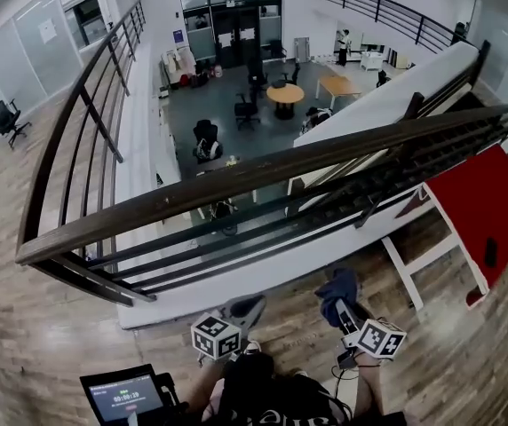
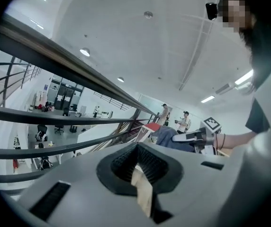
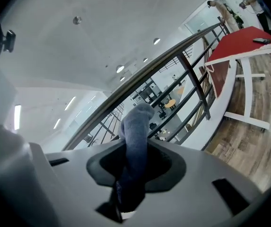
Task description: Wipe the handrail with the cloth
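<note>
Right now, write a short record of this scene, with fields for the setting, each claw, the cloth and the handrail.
Setting: wood-floored balcony above an office hall
Left claw: shut, holding nothing
Right claw: shut on the cloth
Cloth: blue, bunched, standing up from the jaws
Handrail: brown top rail, not touched by the cloth

The left tool [image 2: 138,167] and right tool [image 3: 135,162] have pale grey moulded shells and black ribbed pads [image 2: 150,161] in a dark recess. Behind each sits a white cube [image 1: 216,335] with black square markers. The person wears a dark top [image 1: 267,399].
</note>
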Demonstrator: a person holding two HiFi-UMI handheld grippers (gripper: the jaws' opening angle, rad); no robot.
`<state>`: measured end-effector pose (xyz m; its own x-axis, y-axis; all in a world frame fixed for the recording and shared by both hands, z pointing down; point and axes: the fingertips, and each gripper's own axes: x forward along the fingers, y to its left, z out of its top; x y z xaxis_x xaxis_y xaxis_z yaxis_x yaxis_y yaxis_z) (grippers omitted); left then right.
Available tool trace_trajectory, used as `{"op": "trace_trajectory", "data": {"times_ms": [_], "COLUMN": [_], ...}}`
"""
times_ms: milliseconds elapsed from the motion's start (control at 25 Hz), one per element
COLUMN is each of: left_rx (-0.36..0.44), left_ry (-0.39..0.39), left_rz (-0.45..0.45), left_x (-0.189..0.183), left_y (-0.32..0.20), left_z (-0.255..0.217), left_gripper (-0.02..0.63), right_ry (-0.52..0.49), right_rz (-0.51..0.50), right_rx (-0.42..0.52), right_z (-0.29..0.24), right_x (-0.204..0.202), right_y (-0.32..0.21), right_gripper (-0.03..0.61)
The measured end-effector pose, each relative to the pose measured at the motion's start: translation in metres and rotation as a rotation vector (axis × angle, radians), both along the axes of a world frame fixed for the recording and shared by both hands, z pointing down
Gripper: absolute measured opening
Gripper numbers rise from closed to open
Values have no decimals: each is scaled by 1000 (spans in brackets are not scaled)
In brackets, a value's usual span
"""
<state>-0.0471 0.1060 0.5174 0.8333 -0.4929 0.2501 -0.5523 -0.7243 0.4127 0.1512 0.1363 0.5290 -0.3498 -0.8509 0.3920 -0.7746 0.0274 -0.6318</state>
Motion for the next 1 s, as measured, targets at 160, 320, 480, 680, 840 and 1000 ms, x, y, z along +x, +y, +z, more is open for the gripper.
{"op": "trace_trajectory", "data": {"times_ms": [160,320,480,680,840,1000], "left_rx": [27,46,67,63,67,76], "left_ry": [35,34,32,16,1,3], "left_rz": [-9,4,-2,-30,-47,-69], "left_x": [45,83,100,127,132,125], "left_y": [48,95,123,168,191,192], "left_z": [-20,-37,-42,-50,-47,-41], "left_gripper": [0,0,1,0,0,0], "right_ry": [29,46,62,73,84,92], "right_rz": [-37,-95,-160,-240,-282,-305], "right_rx": [20,33,54,66,69,82], "right_z": [-14,-29,-33,-45,-40,-35], "right_x": [26,40,36,45,45,37], "right_y": [43,79,96,134,155,156], "right_gripper": [98,98,98,98,98,98]}}
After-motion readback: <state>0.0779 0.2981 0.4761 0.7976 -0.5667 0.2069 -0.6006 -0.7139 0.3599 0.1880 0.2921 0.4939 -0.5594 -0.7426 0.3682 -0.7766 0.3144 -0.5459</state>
